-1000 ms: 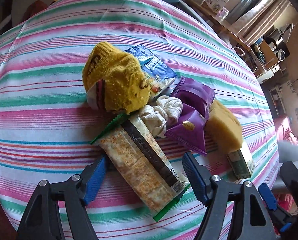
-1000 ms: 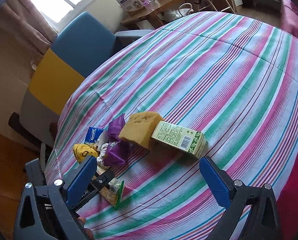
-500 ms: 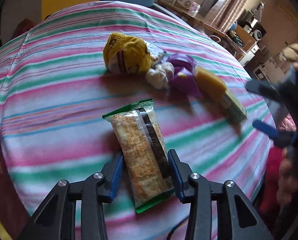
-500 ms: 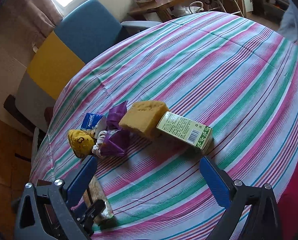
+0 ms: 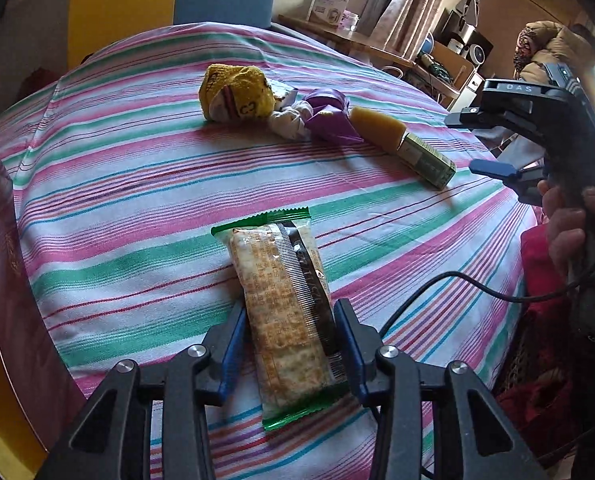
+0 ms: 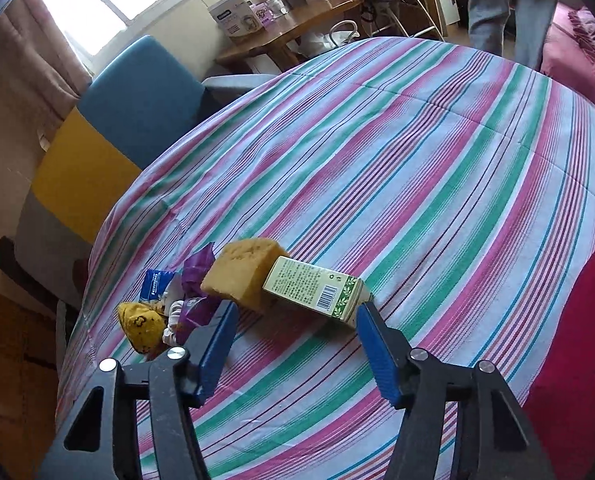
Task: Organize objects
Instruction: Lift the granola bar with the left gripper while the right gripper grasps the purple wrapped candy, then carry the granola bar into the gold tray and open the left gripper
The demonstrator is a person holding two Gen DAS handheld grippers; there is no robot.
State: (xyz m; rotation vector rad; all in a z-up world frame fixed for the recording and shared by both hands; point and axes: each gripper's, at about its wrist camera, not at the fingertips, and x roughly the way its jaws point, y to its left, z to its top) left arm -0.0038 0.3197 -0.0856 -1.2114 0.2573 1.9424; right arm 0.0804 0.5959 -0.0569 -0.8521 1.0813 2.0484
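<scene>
Two grippers work over a bed covered in a striped sheet (image 5: 137, 184). The left gripper (image 5: 293, 344) is clenched on a cracker packet (image 5: 285, 304), pads pressing its long sides near the lower end, the packet held out over the sheet, well apart from the heap. The right gripper (image 6: 297, 344) has just been narrowing its jaws; nothing is between the pads, and they sit just short of a green carton (image 6: 317, 292), which lies on its side on the sheet, touching a yellow sponge (image 6: 245, 276). Beyond the sponge: a purple wrapper (image 6: 195, 276), a white knotted cloth (image 5: 291, 120), a blue packet (image 6: 155, 284) and a yellow sock (image 5: 237, 94), all bunched together. Judgement: the cracker packet is light, its film slick and crinkly, its contents brittle, so a gentle squeeze across the width suits it. The carton looks stiff and light; best taken across its flat long faces near the middle, clear of the sponge. The sponge will give under pressure.
</scene>
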